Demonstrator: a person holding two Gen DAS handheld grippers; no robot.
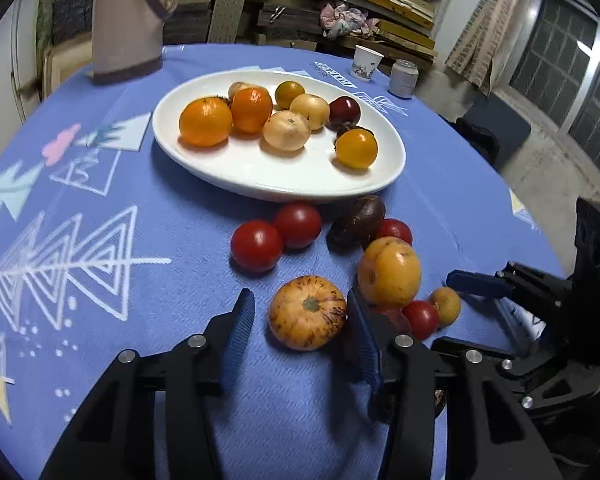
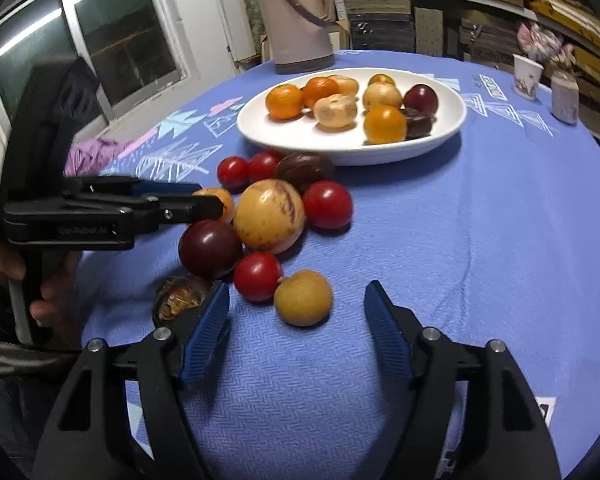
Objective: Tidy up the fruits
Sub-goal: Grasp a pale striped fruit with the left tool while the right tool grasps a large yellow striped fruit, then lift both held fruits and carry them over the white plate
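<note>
A white oval plate (image 1: 260, 176) (image 2: 452, 124) holds several oranges, pale fruits and a dark plum. Loose fruit lies on the blue cloth in front of it: red tomatoes (image 1: 256, 245) (image 2: 327, 205), a dark brown fruit (image 1: 358, 220), a large yellow fruit (image 1: 389, 272) (image 2: 269, 214). My left gripper (image 1: 300, 316) is open, its fingers on either side of a speckled orange fruit (image 1: 307, 312), not closed on it. My right gripper (image 2: 296, 316) is open, a small tan fruit (image 2: 303, 298) just ahead between its fingers. It also shows in the left wrist view (image 1: 472, 284).
A tall beige thermos jug (image 1: 126, 20) (image 2: 296, 12) stands behind the plate. A paper cup (image 1: 366, 63) (image 2: 526, 76) and a small grey can (image 1: 402, 79) (image 2: 565, 96) stand at the far table edge. A dark plum (image 2: 210, 248) and a cut brown fruit (image 2: 180, 300) lie near my right gripper.
</note>
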